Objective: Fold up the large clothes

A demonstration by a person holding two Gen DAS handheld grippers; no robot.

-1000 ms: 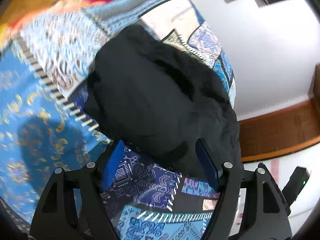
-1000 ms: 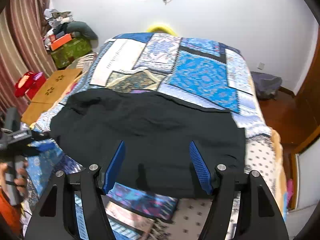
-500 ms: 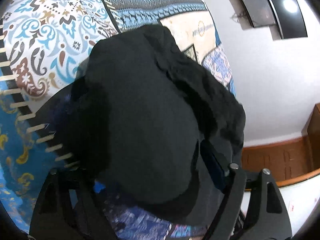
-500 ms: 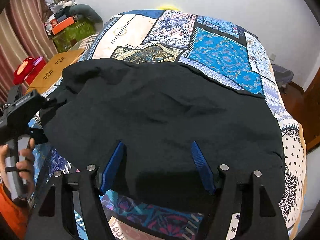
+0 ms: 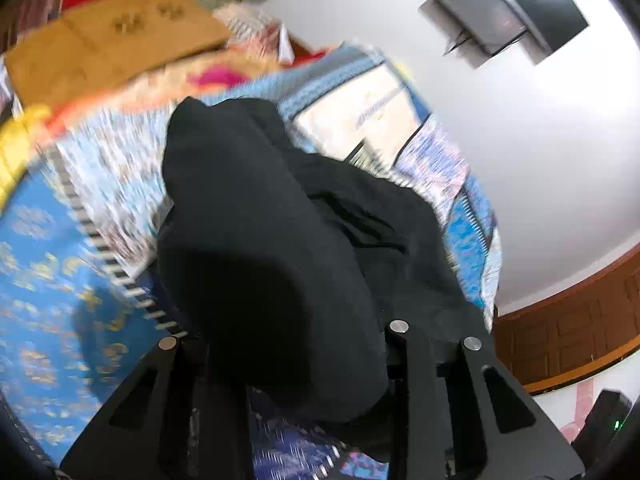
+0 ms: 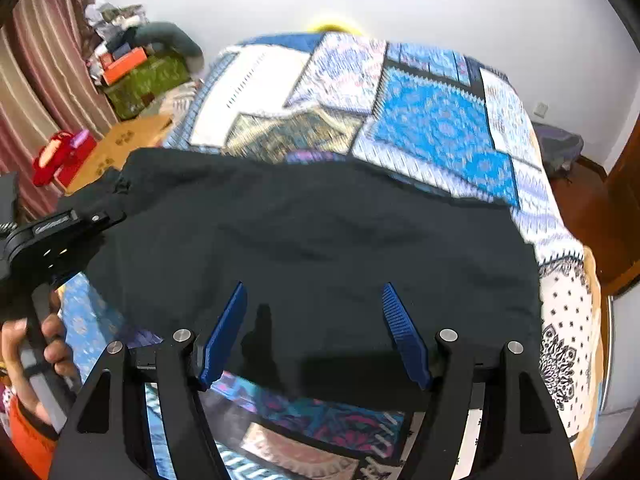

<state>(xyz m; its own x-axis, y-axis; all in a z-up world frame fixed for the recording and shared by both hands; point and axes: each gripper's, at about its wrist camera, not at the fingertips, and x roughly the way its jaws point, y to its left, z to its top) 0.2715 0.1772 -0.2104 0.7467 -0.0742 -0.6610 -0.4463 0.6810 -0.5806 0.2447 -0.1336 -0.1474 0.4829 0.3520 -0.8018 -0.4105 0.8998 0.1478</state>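
Note:
A large black garment [image 6: 320, 248] lies spread across the patchwork bedspread [image 6: 436, 128]. My right gripper [image 6: 316, 328] is open and empty, its blue fingers [image 6: 224, 332] hovering over the garment's near edge. In the left wrist view the same black garment [image 5: 260, 248] is bunched and draped over my left gripper [image 5: 288, 360], hiding its fingertips; the jaws have drawn close together on the cloth. The left gripper's body also shows in the right wrist view [image 6: 52, 236], holding the garment's left edge.
The bed fills most of both views. A cardboard sheet [image 6: 116, 152] and boxes with clutter [image 6: 140, 68] lie beyond its left side. A white wall with a mounted screen [image 5: 500, 20] is behind. A wooden door [image 6: 616, 216] stands at the right.
My left gripper has closed on the garment's left edge and lifted it, so cloth now drapes over it. My right gripper pulled back slightly and stays open.

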